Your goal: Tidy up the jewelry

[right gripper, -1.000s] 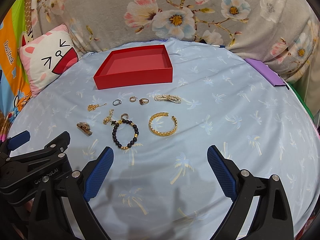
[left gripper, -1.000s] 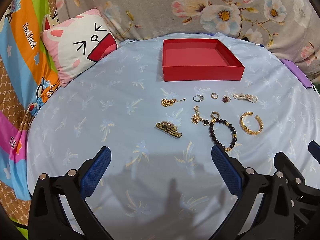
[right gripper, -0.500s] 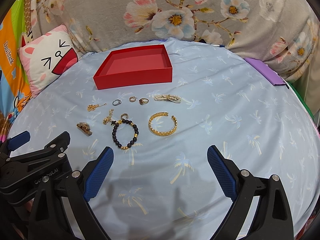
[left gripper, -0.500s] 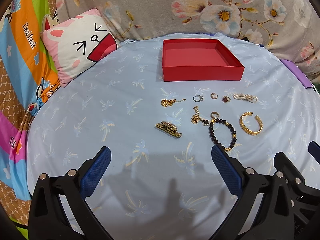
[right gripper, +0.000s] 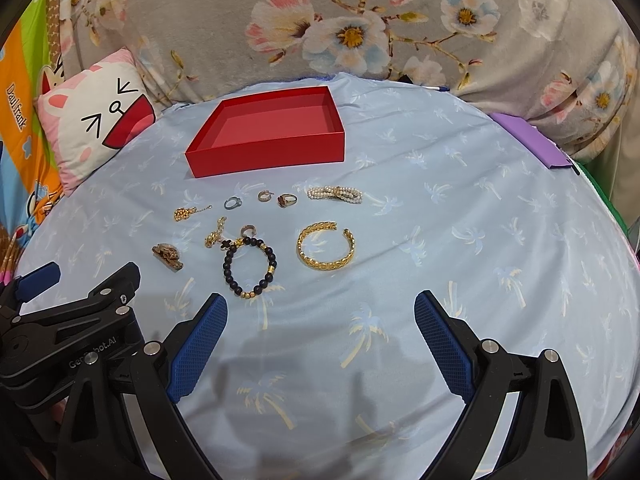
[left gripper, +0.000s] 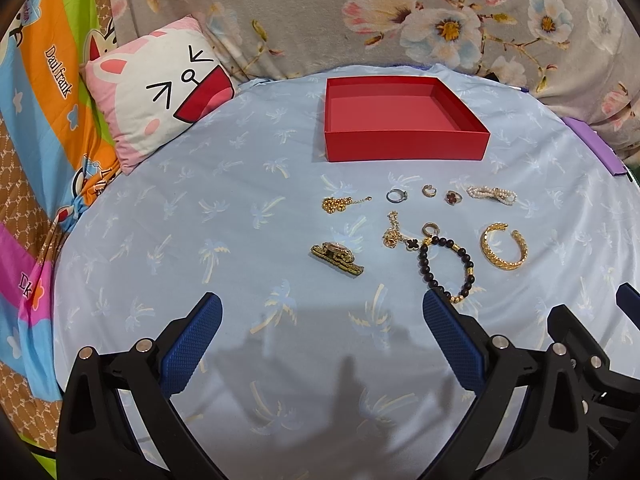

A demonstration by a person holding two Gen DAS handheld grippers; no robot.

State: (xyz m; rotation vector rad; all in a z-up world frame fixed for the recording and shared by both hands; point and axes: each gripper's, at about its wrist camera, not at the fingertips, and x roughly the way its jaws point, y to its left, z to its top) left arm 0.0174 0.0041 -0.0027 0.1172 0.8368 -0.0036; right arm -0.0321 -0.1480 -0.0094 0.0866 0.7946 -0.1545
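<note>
Both tongs hung spread wide and empty over the pale blue palm-print cloth (left gripper: 160,216): the left tongs (left gripper: 322,322) near the brown-and-gold clip (left gripper: 337,256), the right tongs (right gripper: 321,320) just short of the black bead bracelet (right gripper: 250,266) and the gold cuff (right gripper: 326,246). Beyond these lay a gold chain (right gripper: 186,213), three rings in a row and a pearl bracelet (right gripper: 335,194), all outside the red box (right gripper: 276,132), which stood empty farther back by the cat cushion (right gripper: 96,120).

Bright, even light; soft shadows below; sharp focus; fisheye-bent, dark-vignetted edges.
</note>
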